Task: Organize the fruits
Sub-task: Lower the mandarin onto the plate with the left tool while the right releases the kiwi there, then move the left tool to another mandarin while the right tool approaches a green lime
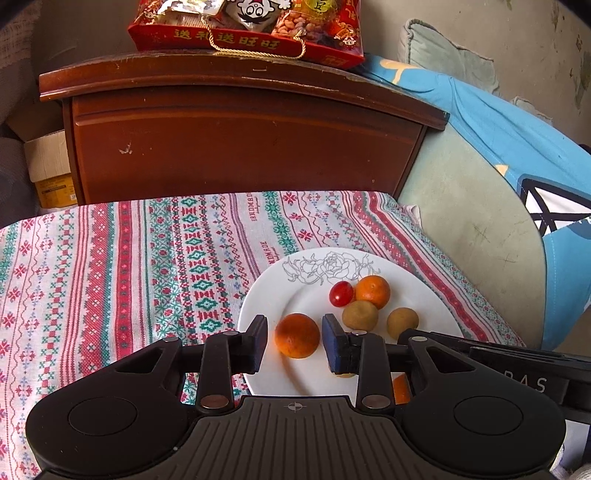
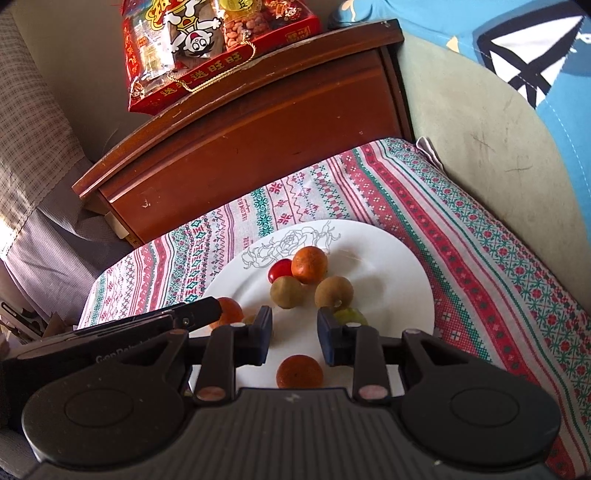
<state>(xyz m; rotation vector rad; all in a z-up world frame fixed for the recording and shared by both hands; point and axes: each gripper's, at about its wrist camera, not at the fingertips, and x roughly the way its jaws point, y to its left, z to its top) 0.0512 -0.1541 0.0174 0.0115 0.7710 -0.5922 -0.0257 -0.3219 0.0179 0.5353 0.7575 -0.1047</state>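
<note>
A white plate (image 1: 280, 291) (image 2: 388, 280) lies on a patterned cloth and holds several small fruits. My left gripper (image 1: 294, 326) straddles an orange (image 1: 297, 335) that rests on the plate; slim gaps show at both pads, so it is open. My right gripper (image 2: 294, 314) is open too, and another orange (image 2: 299, 371) lies on the plate between its fingers, untouched. Farther back sit a cherry tomato (image 1: 340, 293) (image 2: 279, 269), a third orange (image 1: 373, 291) (image 2: 309, 264) and two brownish fruits (image 2: 286, 291) (image 2: 334, 291). A green fruit (image 2: 351, 315) peeks out behind the right finger.
The patterned cloth (image 1: 129, 258) stretches left of the plate. Behind it stands a dark wooden cabinet (image 1: 240, 147) with a red snack bag (image 1: 251, 29) on top. A pale green cushion (image 1: 461, 221) and blue fabric (image 1: 517, 140) lie to the right.
</note>
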